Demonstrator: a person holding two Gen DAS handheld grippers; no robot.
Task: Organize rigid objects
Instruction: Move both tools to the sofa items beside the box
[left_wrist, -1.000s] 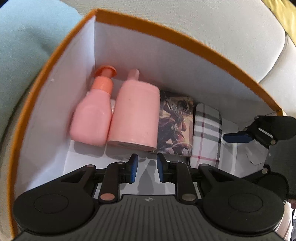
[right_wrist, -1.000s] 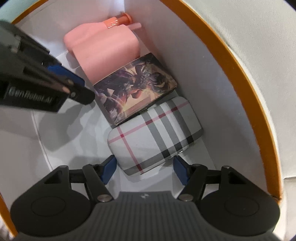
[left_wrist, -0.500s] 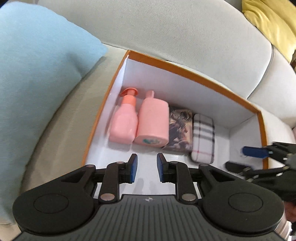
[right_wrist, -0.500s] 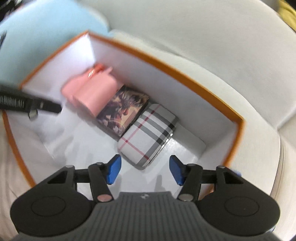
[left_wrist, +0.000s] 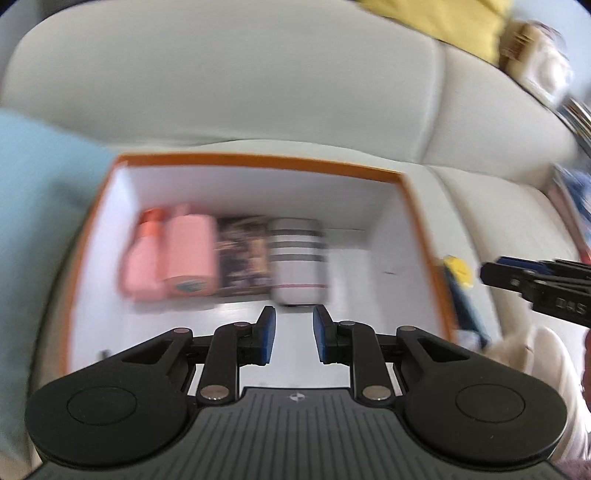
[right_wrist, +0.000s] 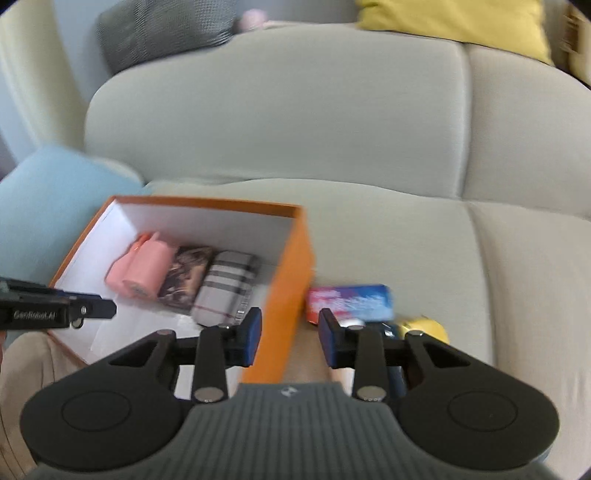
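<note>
Boxed goods wait just beyond the right gripper (right_wrist: 290, 339), whose jaws, with nothing between them, have just been closing to a narrow gap: a glossy blue-and-pink packet (right_wrist: 349, 302) lies on the grey sofa cushion (right_wrist: 388, 236) directly ahead, its long side running crosswise to the fingers, a yellow item (right_wrist: 428, 326) beside it. Left gripper (left_wrist: 293, 334), also narrow and empty, hangs over the orange cardboard box (right_wrist: 291, 280), farther from the packet. Inside stand two pink plastic bottles (right_wrist: 142, 267), a printed card box (right_wrist: 186, 275) and a plaid case (right_wrist: 225, 286), side by side.
</note>
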